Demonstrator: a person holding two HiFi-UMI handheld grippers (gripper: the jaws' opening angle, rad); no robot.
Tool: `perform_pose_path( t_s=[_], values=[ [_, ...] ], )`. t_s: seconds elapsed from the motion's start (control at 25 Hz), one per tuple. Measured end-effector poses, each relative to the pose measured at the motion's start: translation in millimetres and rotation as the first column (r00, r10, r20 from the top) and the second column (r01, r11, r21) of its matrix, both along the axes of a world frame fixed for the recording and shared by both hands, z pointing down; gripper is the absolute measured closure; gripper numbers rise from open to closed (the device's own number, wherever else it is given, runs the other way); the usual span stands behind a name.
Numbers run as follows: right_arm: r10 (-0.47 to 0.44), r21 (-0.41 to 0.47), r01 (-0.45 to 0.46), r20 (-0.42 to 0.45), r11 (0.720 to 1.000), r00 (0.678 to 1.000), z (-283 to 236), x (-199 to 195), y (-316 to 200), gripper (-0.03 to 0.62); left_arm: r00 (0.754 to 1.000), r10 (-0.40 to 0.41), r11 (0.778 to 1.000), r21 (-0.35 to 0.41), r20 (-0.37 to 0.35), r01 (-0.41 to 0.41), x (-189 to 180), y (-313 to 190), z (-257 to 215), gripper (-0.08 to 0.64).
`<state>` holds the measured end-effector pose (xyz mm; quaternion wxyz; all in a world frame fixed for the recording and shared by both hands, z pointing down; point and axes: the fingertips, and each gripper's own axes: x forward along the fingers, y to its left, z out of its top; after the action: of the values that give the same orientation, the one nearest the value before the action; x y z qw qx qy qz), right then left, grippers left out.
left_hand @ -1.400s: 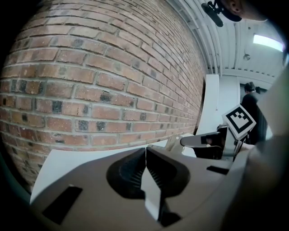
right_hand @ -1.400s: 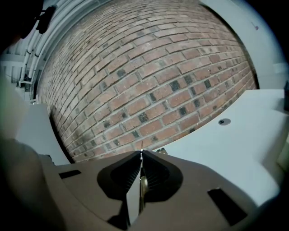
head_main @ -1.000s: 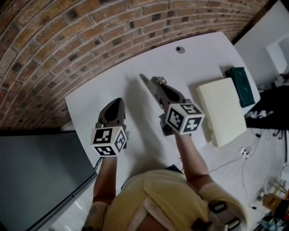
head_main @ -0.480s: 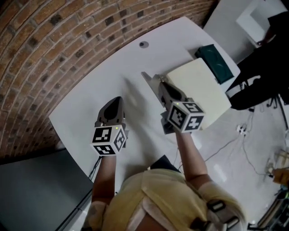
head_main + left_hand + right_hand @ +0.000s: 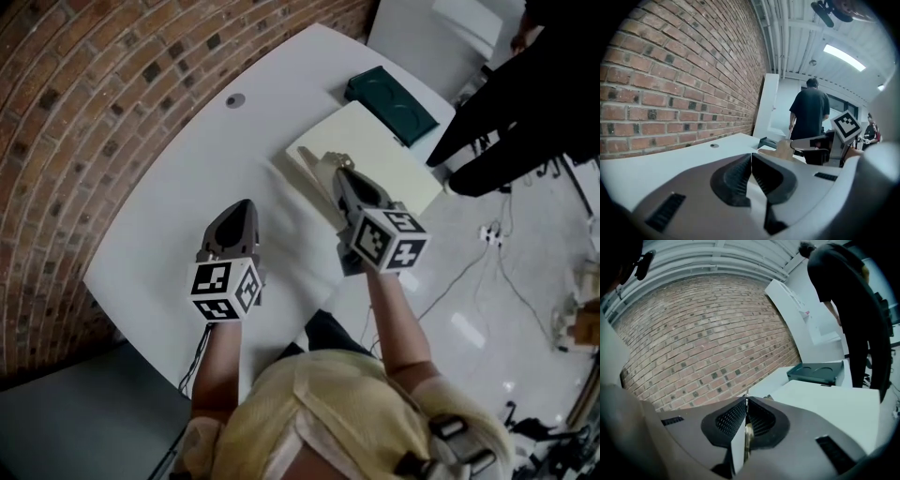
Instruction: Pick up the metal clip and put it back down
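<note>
The right gripper (image 5: pixel 746 401) is clamped on the metal clip (image 5: pixel 748 434), a thin strip seen edge-on between its nearly closed jaws. It appears to be held clear of the table (image 5: pixel 178 197), beside the cream board (image 5: pixel 384 155). The left gripper (image 5: pixel 751 157) is closed on nothing. The pick-up looks done; setting the clip back down is left.

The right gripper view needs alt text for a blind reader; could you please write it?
The right gripper has its fingers closed on a metal clip, above a white table by a brick wall. Ahead lie a pale board and a dark green tray, near a person in black.
</note>
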<state>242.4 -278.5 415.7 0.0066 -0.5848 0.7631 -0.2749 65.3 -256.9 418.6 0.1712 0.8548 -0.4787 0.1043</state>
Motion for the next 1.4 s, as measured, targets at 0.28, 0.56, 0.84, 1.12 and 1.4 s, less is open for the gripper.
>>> perform_pose_path(
  t_s=[0.28,0.56,0.84,1.12,1.4],
  values=[
    [0.090,0.001,-0.090,0.002,0.996,0.996,4,61,14,0.571,0.996,0.094,0.996,0.006,0.001,-0.094,64,0,-1,0.555],
    [0.154,-0.009,-0.154,0.010,0.988,0.988,14,100,24,0.571,0.989,0.149,0.989,-0.009,0.000,-0.149,103,-2,10,0.555],
    [0.224,-0.026,-0.224,0.038,0.974,0.974,28,131,33,0.571,0.980,0.197,0.980,-0.034,0.001,-0.197,131,-6,23,0.555],
    [0.287,-0.044,-0.284,0.072,0.958,0.955,37,156,39,0.571,0.971,0.238,0.970,-0.045,0.004,-0.237,156,-12,29,0.555],
    [0.297,-0.091,-0.291,0.064,0.952,0.953,55,161,39,0.569,0.970,0.243,0.968,-0.061,0.015,-0.242,158,-14,36,0.555]
  ],
)
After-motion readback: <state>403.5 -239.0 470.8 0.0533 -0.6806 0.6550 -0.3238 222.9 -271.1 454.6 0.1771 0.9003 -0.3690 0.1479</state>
